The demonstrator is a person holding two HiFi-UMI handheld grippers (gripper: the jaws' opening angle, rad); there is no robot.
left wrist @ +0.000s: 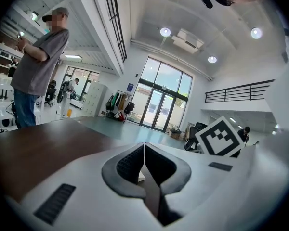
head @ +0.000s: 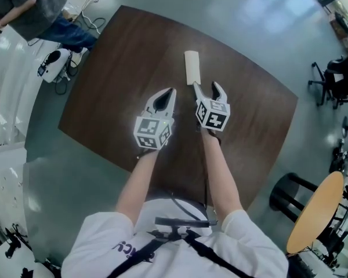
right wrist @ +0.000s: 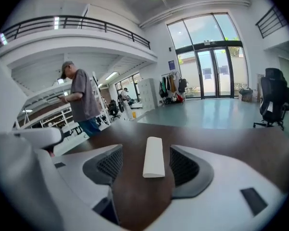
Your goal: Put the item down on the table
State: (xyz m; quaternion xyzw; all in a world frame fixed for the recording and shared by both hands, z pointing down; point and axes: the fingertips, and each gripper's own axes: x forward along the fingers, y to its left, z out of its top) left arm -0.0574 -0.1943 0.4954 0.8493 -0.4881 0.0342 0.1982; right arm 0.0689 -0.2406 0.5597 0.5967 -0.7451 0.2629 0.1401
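Note:
A long white block (head: 192, 66) lies flat on the dark brown table (head: 110, 91). My right gripper (head: 207, 87) is open just short of the block's near end. In the right gripper view the block (right wrist: 153, 157) lies on the tabletop between the two spread pads (right wrist: 185, 166), touching neither. My left gripper (head: 167, 92) hovers to the left of the right one, its jaws pressed together with nothing between them. In the left gripper view the shut fingertips (left wrist: 144, 150) meet in a thin line above the table (left wrist: 33, 148).
A person in a grey shirt and jeans (head: 32, 13) stands past the table's far left corner, by white equipment and cables (head: 58, 62). A round wooden stool (head: 316, 210) and black office chairs (head: 336, 80) stand to the right on the grey floor.

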